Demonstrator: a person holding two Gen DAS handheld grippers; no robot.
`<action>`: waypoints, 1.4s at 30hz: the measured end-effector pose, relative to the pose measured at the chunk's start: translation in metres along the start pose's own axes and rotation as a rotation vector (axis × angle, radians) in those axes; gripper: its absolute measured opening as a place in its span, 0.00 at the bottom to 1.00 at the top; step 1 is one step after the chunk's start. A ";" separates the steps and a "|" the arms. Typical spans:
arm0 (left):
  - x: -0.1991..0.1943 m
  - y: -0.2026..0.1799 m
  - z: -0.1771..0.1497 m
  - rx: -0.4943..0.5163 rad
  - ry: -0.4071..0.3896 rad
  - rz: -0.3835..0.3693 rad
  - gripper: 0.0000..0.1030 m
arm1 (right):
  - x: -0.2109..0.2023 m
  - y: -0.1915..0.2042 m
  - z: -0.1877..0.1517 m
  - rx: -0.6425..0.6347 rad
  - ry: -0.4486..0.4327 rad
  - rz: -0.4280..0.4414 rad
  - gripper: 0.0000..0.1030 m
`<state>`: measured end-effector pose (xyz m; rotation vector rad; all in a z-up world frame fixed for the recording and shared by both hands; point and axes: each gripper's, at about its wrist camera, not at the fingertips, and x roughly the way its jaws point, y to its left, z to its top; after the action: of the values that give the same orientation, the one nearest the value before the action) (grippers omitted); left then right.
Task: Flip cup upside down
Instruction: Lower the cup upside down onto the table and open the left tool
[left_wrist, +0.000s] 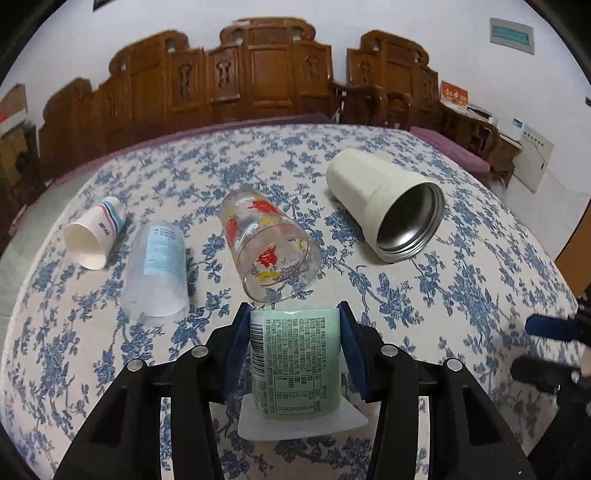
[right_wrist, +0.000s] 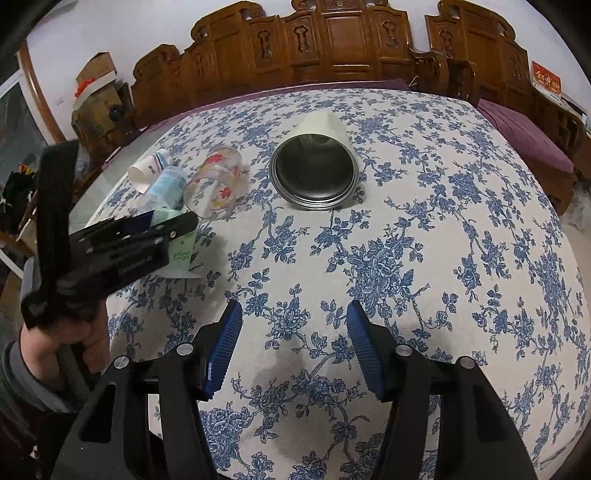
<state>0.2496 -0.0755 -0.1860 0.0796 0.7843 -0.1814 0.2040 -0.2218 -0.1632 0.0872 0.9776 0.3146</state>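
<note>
The left claw (left_wrist: 294, 347) was clamped on a pale green plastic cup (left_wrist: 295, 363), its blue pads pressing the printed label on both sides; the cup's wide rim seemed to sit mouth-down on or just above the worktop (left_wrist: 424, 295), though contact could not be told. The step looked like setting the cup down inverted: best lowered level until the rim sat flat, then released gently so the light cup would not tip. The right claw (right_wrist: 294, 345) hung apart and empty over bare cloth. Four other cups lay on their sides beyond: a paper cup (left_wrist: 94, 236), a frosted cup (left_wrist: 157, 271), a painted glass (left_wrist: 271, 245) and a cream steel tumbler (left_wrist: 384, 205). The worktop wore a blue-flowered cloth; carved wooden benches (left_wrist: 240, 77) lined a white wall behind.
</note>
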 end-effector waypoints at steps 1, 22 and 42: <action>-0.002 0.000 -0.002 0.005 -0.008 0.004 0.43 | 0.000 0.000 0.000 -0.001 0.001 -0.001 0.60; -0.030 0.003 -0.035 -0.007 0.037 -0.011 0.43 | -0.007 0.021 -0.003 -0.032 -0.008 -0.016 0.60; -0.107 0.029 -0.046 -0.063 -0.021 0.051 0.92 | -0.066 0.058 -0.015 -0.041 -0.163 -0.029 0.71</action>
<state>0.1487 -0.0266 -0.1424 0.0376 0.7657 -0.1090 0.1447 -0.1879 -0.1062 0.0598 0.8102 0.2959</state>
